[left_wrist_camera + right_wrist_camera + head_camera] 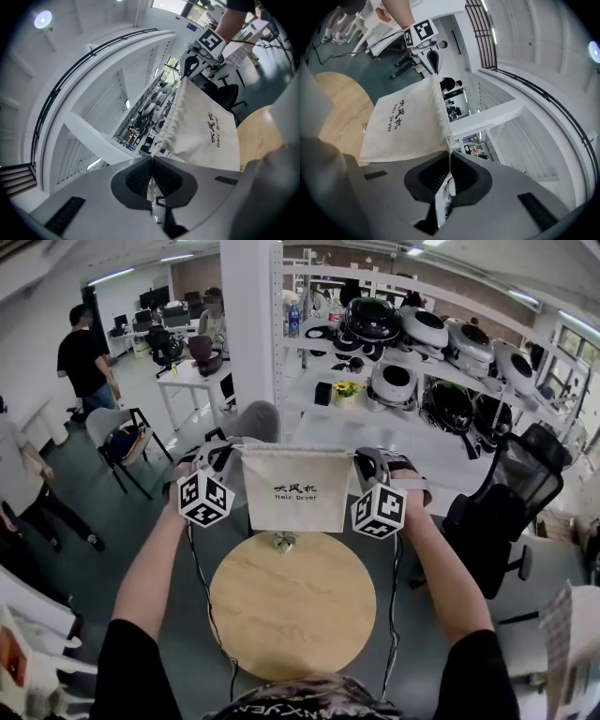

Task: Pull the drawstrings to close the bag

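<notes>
The left tongs [232, 452] were closed tight on the left drawstring [151, 184], at the top left corner of the cream bag [295, 491]. The bag hung stretched flat between the 2 tools, its gathered top edge taut. It was held in the air above the far edge of the round wooden bench [291, 634], clear of the top. The right tongs [364, 456] were clamped shut on the right drawstring [450, 153] at the other corner. 1 small object [284, 541] lay on the bench below the bag. White shelves [309, 381] of helmets [422, 329] stood behind, and a black office chair [506, 502] to the right. The bag's front read "Hair Dryer" beneath 3 Chinese characters.
</notes>
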`<state>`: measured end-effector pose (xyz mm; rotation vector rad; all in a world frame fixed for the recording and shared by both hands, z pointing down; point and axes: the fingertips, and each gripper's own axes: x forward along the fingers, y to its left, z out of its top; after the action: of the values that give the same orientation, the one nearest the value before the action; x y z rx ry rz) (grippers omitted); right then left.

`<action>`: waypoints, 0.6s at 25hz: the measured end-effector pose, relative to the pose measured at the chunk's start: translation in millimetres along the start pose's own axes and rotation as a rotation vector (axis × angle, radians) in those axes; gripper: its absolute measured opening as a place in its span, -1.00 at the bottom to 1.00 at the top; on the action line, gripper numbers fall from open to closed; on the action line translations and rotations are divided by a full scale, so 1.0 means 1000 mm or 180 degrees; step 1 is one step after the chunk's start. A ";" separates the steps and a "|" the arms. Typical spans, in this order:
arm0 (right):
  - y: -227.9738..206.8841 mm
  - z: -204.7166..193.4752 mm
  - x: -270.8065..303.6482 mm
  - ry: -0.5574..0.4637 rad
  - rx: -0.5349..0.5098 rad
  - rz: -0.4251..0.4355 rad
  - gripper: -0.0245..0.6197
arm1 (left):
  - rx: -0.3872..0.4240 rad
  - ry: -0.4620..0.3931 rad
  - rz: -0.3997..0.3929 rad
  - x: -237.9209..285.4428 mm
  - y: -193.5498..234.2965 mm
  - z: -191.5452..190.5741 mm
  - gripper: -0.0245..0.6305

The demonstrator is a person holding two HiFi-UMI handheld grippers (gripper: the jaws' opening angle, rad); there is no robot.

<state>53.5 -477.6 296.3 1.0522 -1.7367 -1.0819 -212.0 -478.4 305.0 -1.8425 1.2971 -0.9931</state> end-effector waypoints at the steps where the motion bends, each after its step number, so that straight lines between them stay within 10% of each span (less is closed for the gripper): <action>1: -0.006 0.001 0.000 -0.0006 -0.0011 -0.0027 -0.88 | 0.0013 -0.0009 0.0023 0.000 0.006 0.003 -0.87; 15: -0.073 0.014 0.000 -0.0042 -0.0097 -0.0294 -0.88 | 0.0214 -0.0052 0.0207 0.006 0.062 0.034 -0.87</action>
<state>56.6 -494.9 224.4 1.1180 -1.6907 -1.1715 -208.8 -498.7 236.9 -1.7434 1.2901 -0.9735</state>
